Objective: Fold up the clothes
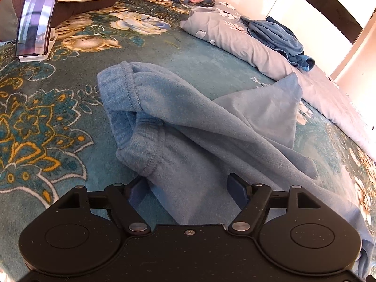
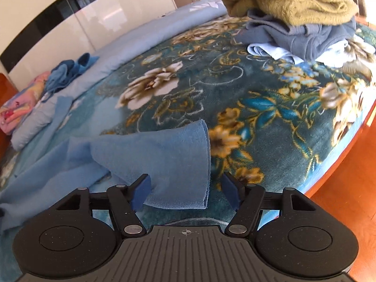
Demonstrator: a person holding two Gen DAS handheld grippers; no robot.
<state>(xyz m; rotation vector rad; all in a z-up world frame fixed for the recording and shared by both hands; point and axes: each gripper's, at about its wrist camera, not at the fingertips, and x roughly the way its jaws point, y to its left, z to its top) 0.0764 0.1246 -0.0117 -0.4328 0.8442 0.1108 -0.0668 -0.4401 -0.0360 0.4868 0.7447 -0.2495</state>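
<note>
While both grippers stand open, the left gripper [image 1: 188, 188] has the blue pants [image 1: 188, 117] waistband between and ahead of its fingers, unpressed; a pant leg [image 2: 169, 159] lies between the right gripper's [image 2: 185, 188] fingers, loose on the blanket [image 2: 235, 82].

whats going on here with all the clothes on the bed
A person is folding a light blue fleece garment on a teal floral blanket, one hand-held gripper in each hand. The left hand-held gripper sits open over the waistband end. The right hand-held gripper is open around the cuff end, not pinching it. An olive knit sweater tops an unfolded pile further away.
</note>
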